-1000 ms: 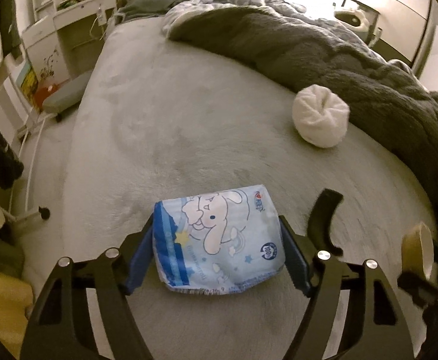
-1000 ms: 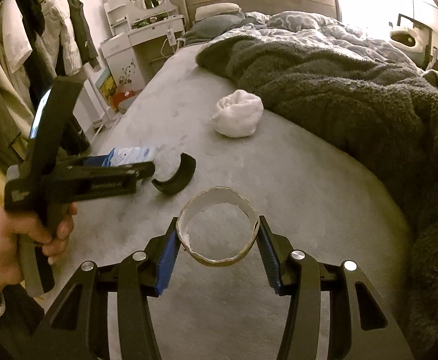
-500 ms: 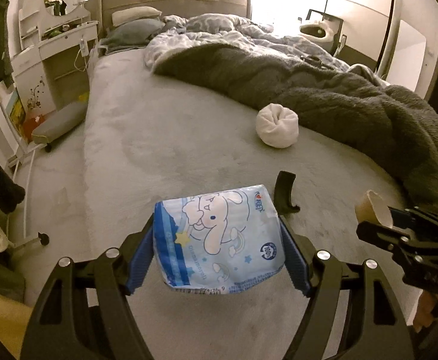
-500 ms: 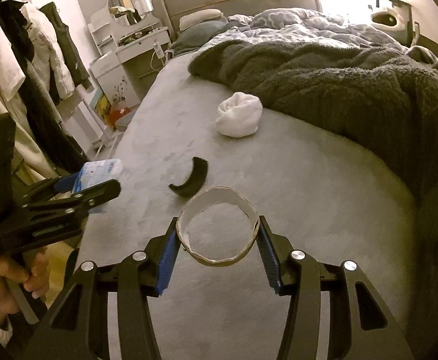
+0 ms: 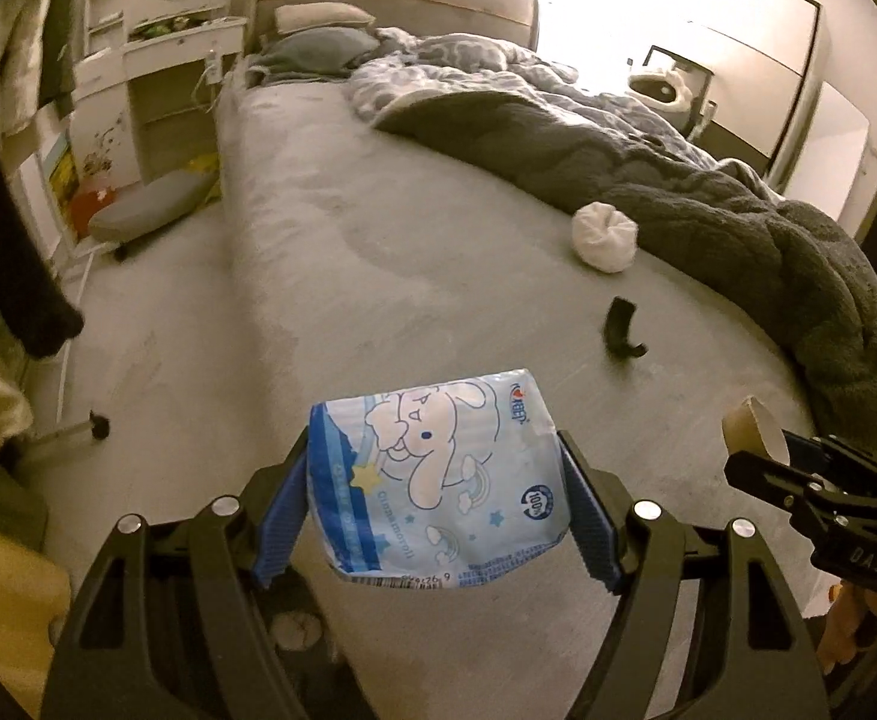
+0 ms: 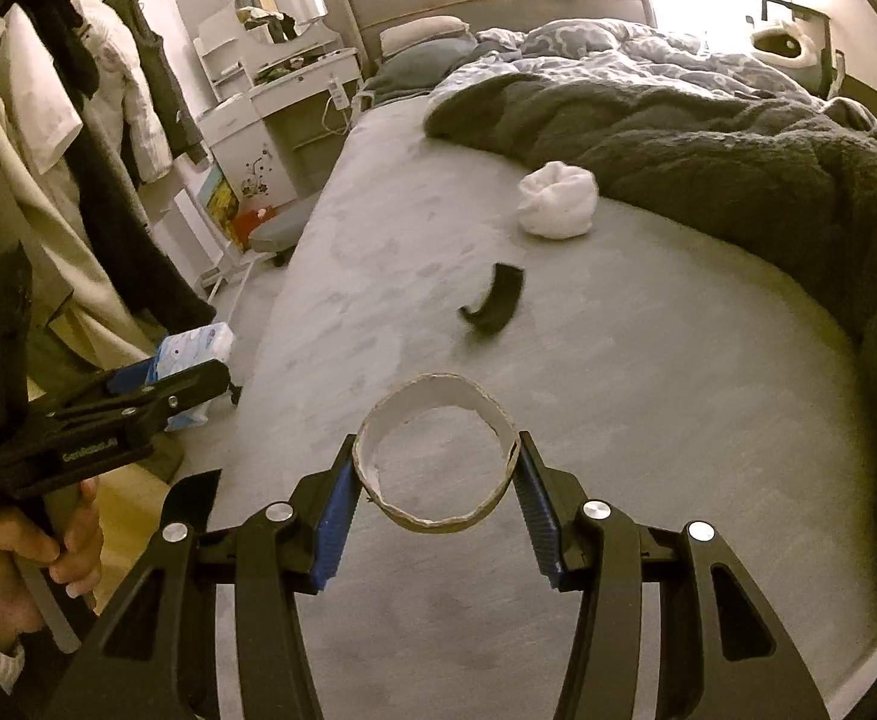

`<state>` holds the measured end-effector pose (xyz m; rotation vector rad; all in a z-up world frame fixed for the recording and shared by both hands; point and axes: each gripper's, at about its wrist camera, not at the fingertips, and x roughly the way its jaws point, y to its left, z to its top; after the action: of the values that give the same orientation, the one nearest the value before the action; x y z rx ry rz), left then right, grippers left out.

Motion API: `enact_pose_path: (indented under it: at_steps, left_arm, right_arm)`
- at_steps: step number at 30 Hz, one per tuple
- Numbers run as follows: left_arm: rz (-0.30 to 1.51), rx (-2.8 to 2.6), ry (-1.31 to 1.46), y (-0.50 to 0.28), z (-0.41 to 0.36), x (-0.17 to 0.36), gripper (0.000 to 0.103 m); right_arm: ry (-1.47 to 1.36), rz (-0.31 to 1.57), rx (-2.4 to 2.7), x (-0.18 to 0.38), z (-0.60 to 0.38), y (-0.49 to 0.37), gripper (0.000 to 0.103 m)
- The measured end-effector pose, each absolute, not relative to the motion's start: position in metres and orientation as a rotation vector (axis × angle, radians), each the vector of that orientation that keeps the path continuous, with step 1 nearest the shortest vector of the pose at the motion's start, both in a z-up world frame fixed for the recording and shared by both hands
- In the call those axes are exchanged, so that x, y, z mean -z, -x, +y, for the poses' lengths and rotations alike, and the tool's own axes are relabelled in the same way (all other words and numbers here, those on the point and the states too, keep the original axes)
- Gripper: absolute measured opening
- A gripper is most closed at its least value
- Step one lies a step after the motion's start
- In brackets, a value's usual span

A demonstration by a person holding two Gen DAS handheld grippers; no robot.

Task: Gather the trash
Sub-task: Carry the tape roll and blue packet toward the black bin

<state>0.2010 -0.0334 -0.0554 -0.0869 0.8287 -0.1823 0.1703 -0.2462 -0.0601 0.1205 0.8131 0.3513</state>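
Trash in both grippers, two pieces on the bed

Trash is held on each side. The left gripper [image 5: 438,483] pinches a pale blue tissue pack [image 5: 438,474] printed with a cartoon rabbit; its blue pads [image 5: 285,516] press the pack's two short sides, the jaws set fairly wide to take its breadth. The pack hangs above the edge of the grey bed [image 5: 378,252], with floor showing at 7 o'clock below it. In the right wrist view the same pack [image 6: 195,354] sits at 9 o'clock, clamped in the left gripper [image 6: 186,384], which a hand [image 6: 24,558] grips by its handle.

The right gripper [image 6: 435,489] pinches a cardboard ring [image 6: 438,450], white inside and brown at the rim. Its pads [image 6: 333,522] bear on the ring's left and right walls, the jaws moderately narrow and the ring squeezed slightly oval. Through the ring the bed cover [image 6: 618,420] shows. From the left wrist view the ring [image 5: 753,432] appears at 3 o'clock, in the tip of the right gripper [image 5: 762,450].

On the bed, at 12 o'clock from the ring, lies a curved black strip [image 6: 492,300], blurred. Beyond it, toward 1 o'clock, a white crumpled ball [image 6: 558,198] rests just beside the edge of a dark grey blanket [image 6: 738,138]. Strip and ball lie apart from each other and well apart from both grippers
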Motion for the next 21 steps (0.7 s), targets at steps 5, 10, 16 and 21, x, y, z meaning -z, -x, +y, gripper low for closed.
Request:
enact_pose_path:
  at_steps: [5,10,16,21]
  left_arm:
    - [0.834,0.132,0.105,-0.182,-0.004,0.060,0.077]
    - [0.846,0.075,0.107,-0.165,0.025,0.068,0.077]
    - [0.879,0.033,0.134,-0.149,0.057,0.082,0.077]
    - [0.895,0.001,0.136,-0.140,0.082,0.091,0.078]
  right_arm:
    - [-0.090,0.810,-0.373,0.060,-0.220,-0.161,0.051]
    - [-0.074,0.798,-0.404,0.058,-0.200,-0.152,0.051]
    - [-0.060,0.794,-0.455,0.056,-0.168,-0.145,0.051]
    - [-0.043,0.788,-0.498,0.054,-0.143,-0.147,0.051]
